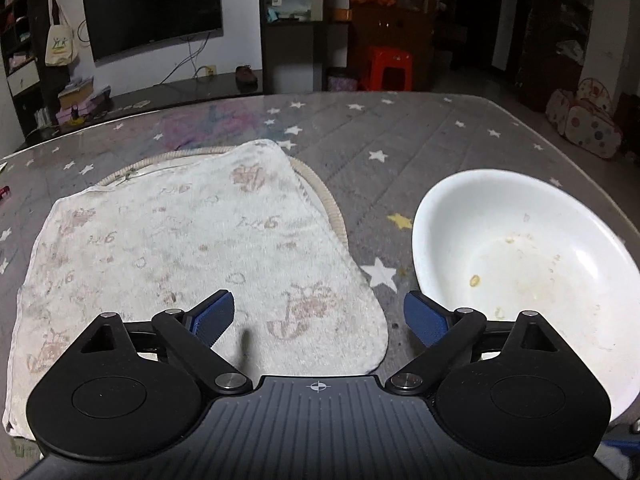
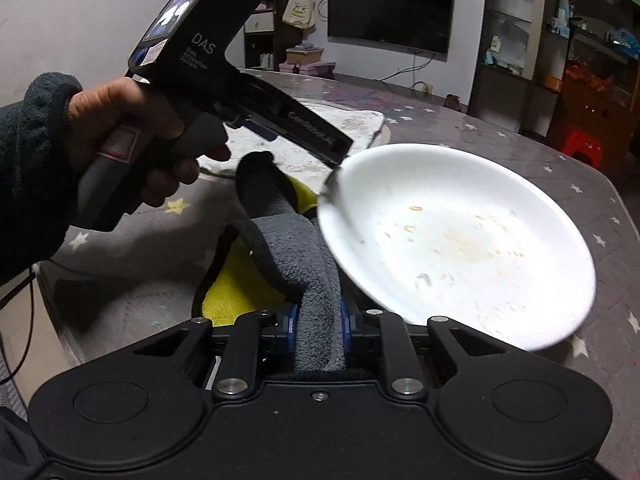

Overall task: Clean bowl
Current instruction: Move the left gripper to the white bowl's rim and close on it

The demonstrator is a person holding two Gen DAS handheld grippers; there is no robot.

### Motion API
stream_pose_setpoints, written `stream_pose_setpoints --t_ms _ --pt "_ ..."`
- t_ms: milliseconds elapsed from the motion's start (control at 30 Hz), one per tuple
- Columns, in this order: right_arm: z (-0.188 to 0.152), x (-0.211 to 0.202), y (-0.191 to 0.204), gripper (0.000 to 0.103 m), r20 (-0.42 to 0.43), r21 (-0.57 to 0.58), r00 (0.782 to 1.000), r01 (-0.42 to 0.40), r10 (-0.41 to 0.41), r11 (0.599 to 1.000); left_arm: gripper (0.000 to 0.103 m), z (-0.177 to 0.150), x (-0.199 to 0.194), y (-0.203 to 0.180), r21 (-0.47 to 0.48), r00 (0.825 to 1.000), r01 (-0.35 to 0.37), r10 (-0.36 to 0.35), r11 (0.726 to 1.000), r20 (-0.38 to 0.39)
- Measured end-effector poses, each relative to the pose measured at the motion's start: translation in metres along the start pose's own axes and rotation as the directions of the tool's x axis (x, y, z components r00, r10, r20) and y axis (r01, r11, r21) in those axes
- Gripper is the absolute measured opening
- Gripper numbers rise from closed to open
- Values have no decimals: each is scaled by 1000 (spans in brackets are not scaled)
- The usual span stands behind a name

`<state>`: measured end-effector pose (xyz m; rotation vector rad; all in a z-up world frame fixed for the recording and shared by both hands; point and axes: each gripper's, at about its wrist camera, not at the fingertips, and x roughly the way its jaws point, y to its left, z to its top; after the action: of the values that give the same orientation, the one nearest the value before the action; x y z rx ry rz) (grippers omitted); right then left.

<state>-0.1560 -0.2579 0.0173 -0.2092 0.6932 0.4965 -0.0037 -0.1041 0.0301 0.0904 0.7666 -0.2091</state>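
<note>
At lower centre of the right wrist view, your right gripper clamps a grey-and-yellow cloth running up-frame, beside the soiled bowl; your left gripper gapes wide.

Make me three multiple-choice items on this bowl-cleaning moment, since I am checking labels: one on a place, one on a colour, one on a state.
1. Where is the bowl relative to the towel in the left wrist view?
A. on top of it
B. to its right
C. behind it

2. What colour is the bowl?
A. white
B. red
C. green

3. What state is the right hand-held gripper in?
A. open and empty
B. shut on the bowl's rim
C. shut on a grey cloth

Answers:
1 B: the bowl sits on the star-patterned table to the right of the towel, apart from it.
2 A: it is white, with yellowish food residue inside.
3 C: the grey cloth is pinched between its blue pads, while the left hand-held gripper is open and empty.
</note>
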Motion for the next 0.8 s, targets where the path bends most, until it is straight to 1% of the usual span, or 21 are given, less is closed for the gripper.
stream_pose_setpoints --t_ms 167,300,333,400,433,467,500,600,633,700,800 --pt "-8 -5 -2 22 5 6 1000 22 -22 1000 87 -1 -3 -2 -32 1000 -2 1 999 -17" --pt "-17 -11 -5 22 9 18 999 38 -38 999 83 -2 -9 -9 -32 999 -27 26 999 -24" --pt "-19 -12 -6 22 9 21 999 44 -44 999 80 -3 -10 -10 -36 999 -32 31 999 -26" --pt "-18 -14 -7 22 10 22 999 53 -53 998 73 -3 -12 -14 -33 999 -30 29 999 -28" --pt "-20 -16 -6 22 9 20 998 59 -60 998 64 -3 -12 -15 -30 999 -26 25 999 -34" --pt "-22 -17 -8 22 10 17 998 64 -64 998 55 -4 -10 -17 -25 998 -20 19 999 -58" --pt "-24 -19 -10 22 11 15 997 71 -72 997 52 -6 -6 -20 -18 996 -14 13 1000 -89" --pt "-26 -22 -14 22 10 19 996 93 -93 996 51 -10 -6 -28 18 997 -35 36 999 -72" --pt "-28 -23 -17 22 8 28 995 101 -101 995 51 -10 -7 -28 16 997 -35 36 999 -72" --pt "-29 -26 -22 22 4 46 994 113 -114 992 51 -9 -9 -29 -12 996 -22 21 1000 -83" --pt "-32 -29 -25 22 5 53 992 126 -127 991 51 -5 -15 -32 -59 995 21 -27 998 -95"
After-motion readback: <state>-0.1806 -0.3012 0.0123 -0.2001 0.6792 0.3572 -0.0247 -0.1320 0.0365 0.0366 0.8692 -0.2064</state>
